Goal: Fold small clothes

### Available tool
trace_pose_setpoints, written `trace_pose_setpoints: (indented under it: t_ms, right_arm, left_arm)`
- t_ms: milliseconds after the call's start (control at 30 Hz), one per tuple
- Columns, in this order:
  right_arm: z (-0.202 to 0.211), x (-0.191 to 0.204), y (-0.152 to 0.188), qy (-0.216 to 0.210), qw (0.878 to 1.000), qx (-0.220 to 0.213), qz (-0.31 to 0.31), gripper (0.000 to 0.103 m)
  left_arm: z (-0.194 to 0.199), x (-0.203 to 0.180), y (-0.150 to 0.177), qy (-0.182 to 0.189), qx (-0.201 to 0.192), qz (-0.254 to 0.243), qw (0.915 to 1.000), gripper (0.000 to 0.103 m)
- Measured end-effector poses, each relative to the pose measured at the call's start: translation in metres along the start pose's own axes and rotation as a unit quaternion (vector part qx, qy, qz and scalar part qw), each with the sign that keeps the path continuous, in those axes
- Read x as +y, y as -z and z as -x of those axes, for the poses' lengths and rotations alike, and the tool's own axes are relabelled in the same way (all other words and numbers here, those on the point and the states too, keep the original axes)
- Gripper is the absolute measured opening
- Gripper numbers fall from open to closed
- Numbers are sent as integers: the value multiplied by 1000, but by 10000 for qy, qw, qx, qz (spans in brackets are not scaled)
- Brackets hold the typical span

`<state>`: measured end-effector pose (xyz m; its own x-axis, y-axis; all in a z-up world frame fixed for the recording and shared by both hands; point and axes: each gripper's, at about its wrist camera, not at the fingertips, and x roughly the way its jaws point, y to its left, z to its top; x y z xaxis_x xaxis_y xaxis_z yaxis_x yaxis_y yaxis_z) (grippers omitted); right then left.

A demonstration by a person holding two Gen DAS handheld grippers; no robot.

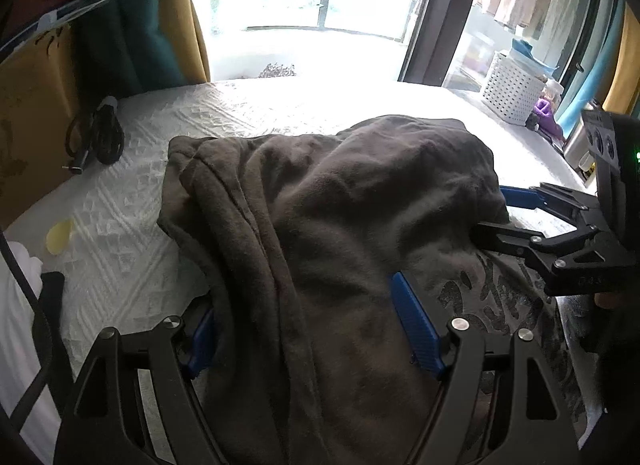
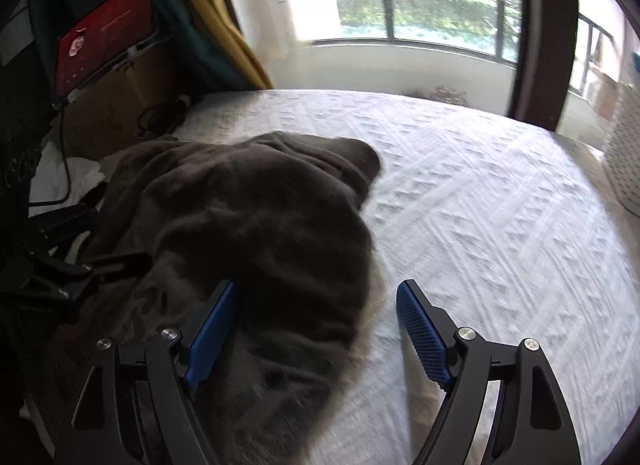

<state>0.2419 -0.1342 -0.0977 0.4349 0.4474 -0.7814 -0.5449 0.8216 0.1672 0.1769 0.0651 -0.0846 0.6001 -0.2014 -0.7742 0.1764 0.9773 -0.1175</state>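
Fabric of a dark grey T-shirt (image 1: 320,233) is lying bunched on the white quilted bed (image 1: 208,113), its printed front showing at the near right. Left claw (image 1: 312,329) is standing wide open, straddling the near hem, likely to pinch a fold line. Right claw (image 2: 316,329) is gaping too, gripping nothing, its left finger resting against the cloth's right edge, probably ready to gather it.
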Motion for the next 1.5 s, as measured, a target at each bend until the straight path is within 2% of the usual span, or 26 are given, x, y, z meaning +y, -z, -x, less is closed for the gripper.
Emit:
trace_pose_setpoints:
  t_ms: [167, 400, 433, 467, 533, 667, 800, 1033, 1500]
  right_arm:
    - [-10, 8, -10, -208, 9998, 7, 63, 82]
    - [-16, 24, -15, -255, 9993, 13, 289, 72]
    - [-17, 26, -15, -252, 9992, 11, 305, 66]
    - [-17, 28, -16, -279, 9990, 7, 353, 61]
    - [-17, 30, -17, -327, 9988, -14, 364, 33]
    - [-12, 37, -16, -335, 9983, -95, 476, 27]
    - [4, 39, -16, -408, 9979, -234, 449, 25]
    - [44, 42, -19, -521, 9963, -586, 346, 25]
    - [123, 63, -9, -435, 9896, -1247, 570, 25]
  left_arm:
    - [-3, -3, -1, -68, -26, -103, 9999, 77]
    - [0, -13, 2, 28, -86, -376, 9993, 41]
    - [-1, -17, 2, 48, -79, -458, 9989, 34]
    - [-1, -18, 3, 67, -75, -511, 9986, 33]
    - [-1, -20, 2, 99, -79, -569, 9983, 29]
    - [2, -19, 3, 150, -110, -541, 9984, 27]
    - [15, -22, 4, 305, -264, -506, 9979, 26]
    - [47, -29, -1, 521, -654, -398, 9957, 26]
    - [115, -52, 8, 510, -1339, -590, 9879, 26]
